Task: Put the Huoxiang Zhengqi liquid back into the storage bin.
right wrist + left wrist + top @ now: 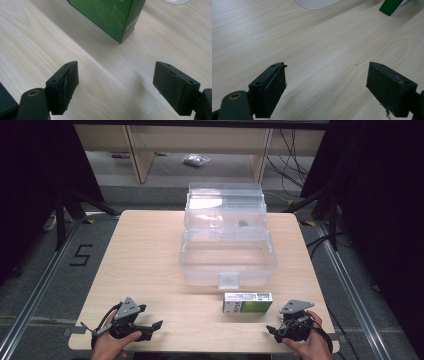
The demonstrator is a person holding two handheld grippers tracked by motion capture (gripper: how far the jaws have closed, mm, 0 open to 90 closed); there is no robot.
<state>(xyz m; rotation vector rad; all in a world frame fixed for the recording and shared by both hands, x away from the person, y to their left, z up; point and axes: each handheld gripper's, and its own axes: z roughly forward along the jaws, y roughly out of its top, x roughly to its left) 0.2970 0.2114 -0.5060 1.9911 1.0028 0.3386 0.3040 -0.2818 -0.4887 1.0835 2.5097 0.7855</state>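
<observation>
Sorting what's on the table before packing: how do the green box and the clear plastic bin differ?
The green box is opaque, green and white, while the clear plastic bin is see-through. The box is far smaller than the bin. The box is closed and lies on its side; the bin stands open, lid tipped back. Both rest on the wooden table, the box just in front of the bin.

box: on table, just before tub
grippers: left gripper, right gripper at near edge; box between

- The high view looks forward and down over the whole surface.
- Each tongs view sits low, close to the wood.
- All three share the green box.
</observation>
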